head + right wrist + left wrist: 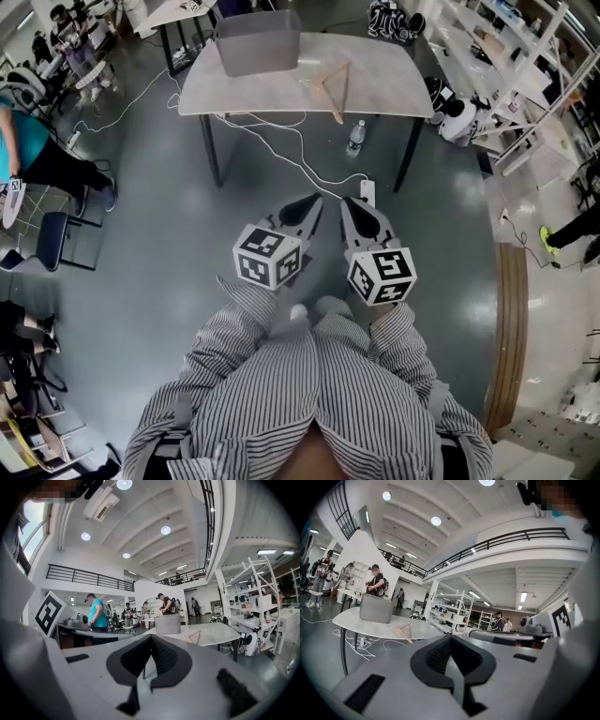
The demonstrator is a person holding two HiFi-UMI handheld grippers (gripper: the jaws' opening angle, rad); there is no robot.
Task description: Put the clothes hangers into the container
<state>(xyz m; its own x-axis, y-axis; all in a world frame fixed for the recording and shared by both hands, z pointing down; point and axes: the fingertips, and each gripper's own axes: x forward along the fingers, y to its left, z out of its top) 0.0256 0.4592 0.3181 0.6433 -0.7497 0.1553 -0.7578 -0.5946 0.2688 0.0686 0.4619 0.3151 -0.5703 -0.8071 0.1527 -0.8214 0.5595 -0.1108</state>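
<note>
Above my striped sleeves (281,347), my left gripper (312,202) and right gripper (348,202) are held out side by side over the grey floor (141,281), both pointing toward the table. Each gripper's own view shows its jaws pressed together with nothing between them. Just beyond their tips a white power strip (368,192) lies on the floor, and a white cable (298,141) loops from it back under the table. A clear water bottle (355,138) stands on the floor near the table's right front leg. On the pale tabletop (398,89), well apart from both grippers, a wooden clothes hanger (330,86) lies flat. The grey rectangular container (258,42) stands to its left, toward the far edge, not touching it. I cannot tell what is in the container. White shelving (506,56) lines the right side, and a person in a teal top (28,141) stands at far left.
</note>
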